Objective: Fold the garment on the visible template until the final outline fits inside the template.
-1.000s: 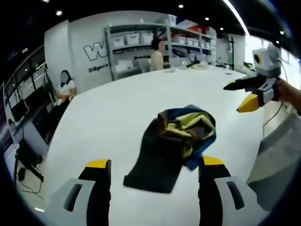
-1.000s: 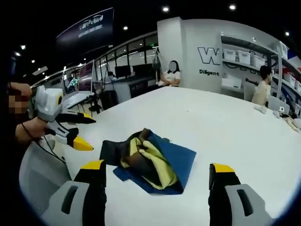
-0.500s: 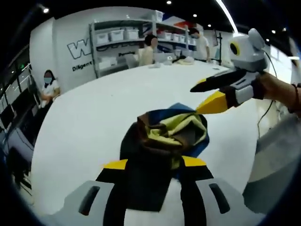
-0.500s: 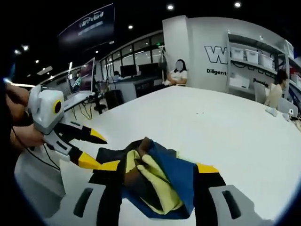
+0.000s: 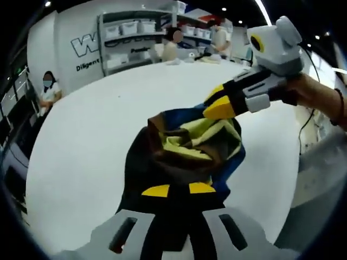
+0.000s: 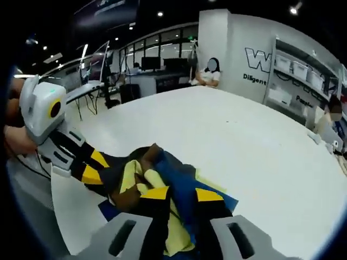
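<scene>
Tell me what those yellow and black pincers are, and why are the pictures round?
They are two grabbing tools; a person holds one in each hand. A small camera rides on each tool and bends the picture round. In the left gripper view, the left gripper has pinched the garment, a crumpled cloth of blue, yellow, brown and black, and the right gripper comes in from the right to grip its far edge. In the right gripper view, that gripper is at the bottom, closed on the same cloth. The cloth lies bunched on a big white table, not folded yet.
</scene>
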The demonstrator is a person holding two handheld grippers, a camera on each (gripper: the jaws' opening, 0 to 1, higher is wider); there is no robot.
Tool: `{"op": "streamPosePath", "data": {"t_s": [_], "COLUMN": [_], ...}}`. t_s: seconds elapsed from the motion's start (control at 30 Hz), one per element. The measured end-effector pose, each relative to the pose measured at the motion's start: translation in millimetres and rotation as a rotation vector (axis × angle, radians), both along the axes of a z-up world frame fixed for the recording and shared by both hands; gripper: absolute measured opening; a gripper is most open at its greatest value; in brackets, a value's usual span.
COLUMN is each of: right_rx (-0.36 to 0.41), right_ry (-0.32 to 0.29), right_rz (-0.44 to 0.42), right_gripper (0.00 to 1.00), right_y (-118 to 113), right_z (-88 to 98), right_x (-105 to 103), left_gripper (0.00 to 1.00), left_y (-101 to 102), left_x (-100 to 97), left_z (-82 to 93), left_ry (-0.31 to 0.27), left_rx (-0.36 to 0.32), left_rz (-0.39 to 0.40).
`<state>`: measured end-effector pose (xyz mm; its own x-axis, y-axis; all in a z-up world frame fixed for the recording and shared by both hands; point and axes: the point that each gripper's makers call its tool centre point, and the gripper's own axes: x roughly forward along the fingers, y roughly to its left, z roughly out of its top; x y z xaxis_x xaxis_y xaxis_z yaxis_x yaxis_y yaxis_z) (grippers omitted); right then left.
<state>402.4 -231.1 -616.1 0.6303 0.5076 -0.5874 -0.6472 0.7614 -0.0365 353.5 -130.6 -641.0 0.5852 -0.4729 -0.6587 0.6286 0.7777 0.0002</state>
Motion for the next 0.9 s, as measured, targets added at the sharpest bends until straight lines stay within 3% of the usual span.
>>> {"op": "streamPosePath", "data": {"t_s": [0.07,0.27,0.53,0.73,0.9], "right_rx": [-0.007,-0.063,-0.046,-0.068,-0.087], "right_ry": [0.002,-0.019,-0.093,-0.135,-0.116], "right_rz": [0.005,0.045,0.009,-0.040,-0.051], "right_gripper": [0.00,0.00,0.00,0.00,0.00], "right_y": [1,2,-8,-28,-43], "right_z": [-2.2,-1.7,30.6,51.2,55.9], "right_x": [-1,-3,6,11,7], "left_gripper": [0.03,0.01,0.01,0.01,0.01], "left_y": [0,7,21,25,35], "left_x": [0.1,3.2,9.9,13.0,15.8], "left_z": [0.3,6.4,28.1,40.3,58.9], "left_ry": [-0.002,-0.044,-0.100,-0.124,-0.165], "left_rx": [-0.008,0.006,-0.025,-0.050,-0.057], "left_rz": [0.004,0.019,0.054,0.074,0.090]}}
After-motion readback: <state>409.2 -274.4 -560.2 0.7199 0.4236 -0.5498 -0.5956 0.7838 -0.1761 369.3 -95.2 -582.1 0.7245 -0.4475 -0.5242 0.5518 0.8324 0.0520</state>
